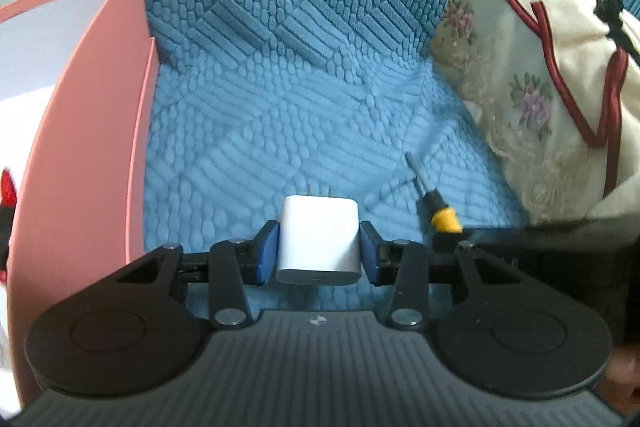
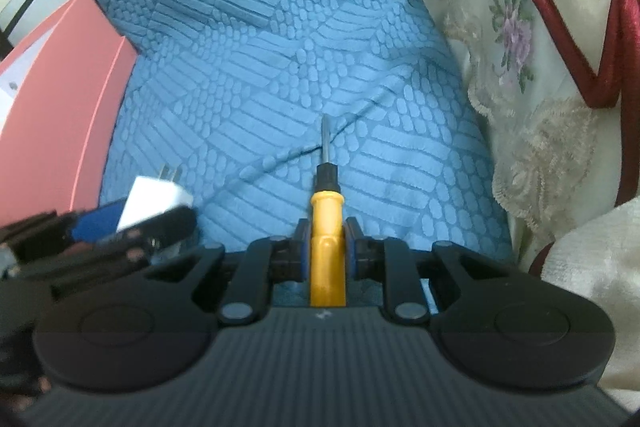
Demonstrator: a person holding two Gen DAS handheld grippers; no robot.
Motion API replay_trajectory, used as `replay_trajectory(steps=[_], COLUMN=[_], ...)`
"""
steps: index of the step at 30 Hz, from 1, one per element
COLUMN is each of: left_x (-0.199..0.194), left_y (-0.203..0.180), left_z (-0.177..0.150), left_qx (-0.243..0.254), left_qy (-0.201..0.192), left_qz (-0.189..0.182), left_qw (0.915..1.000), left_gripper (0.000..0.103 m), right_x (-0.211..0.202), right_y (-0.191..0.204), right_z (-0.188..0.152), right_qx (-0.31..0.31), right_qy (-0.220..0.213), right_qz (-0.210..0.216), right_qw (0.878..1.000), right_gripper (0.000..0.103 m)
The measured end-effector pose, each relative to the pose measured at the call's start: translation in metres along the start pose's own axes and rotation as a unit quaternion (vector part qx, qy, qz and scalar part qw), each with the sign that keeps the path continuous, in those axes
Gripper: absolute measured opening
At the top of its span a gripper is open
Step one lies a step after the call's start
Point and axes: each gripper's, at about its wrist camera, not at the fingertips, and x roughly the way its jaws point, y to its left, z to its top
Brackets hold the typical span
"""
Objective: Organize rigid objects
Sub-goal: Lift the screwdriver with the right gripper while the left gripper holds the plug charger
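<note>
Left tongs clamped on white charger; right tongs gripping yellow-handled screwdriver, tip toward 12 o'clock.

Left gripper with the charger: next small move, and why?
Probably carry it left to the pink box. The left gripper already clamps the white charger, the right gripper holds the screwdriver, and the box stands open beside them.
</note>
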Motion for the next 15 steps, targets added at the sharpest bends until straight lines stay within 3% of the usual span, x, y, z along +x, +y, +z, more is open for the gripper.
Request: replay_trajectory(steps=[6,15], left_x=[-0.009,-0.035], left_y=[0.001,-0.009], left_z=[0.022,0.003], left_qx=[-0.005,-0.022], left_qy=[0.02,-0.013], left_qz=[0.003,-0.003], left_qw=[0.9998,0.9997], left_gripper=[0.048,0.048], right_x=[-0.004,-0.026], right_y=[-0.001,0.002], right_z=[0.008,-0.013], right_qx=[0.009,0.015], right_qy=[0.035,0.002], right_qz=[-0.006,0.001], right_qw=[0.999,1.0], right_gripper=[0.021,0.021])
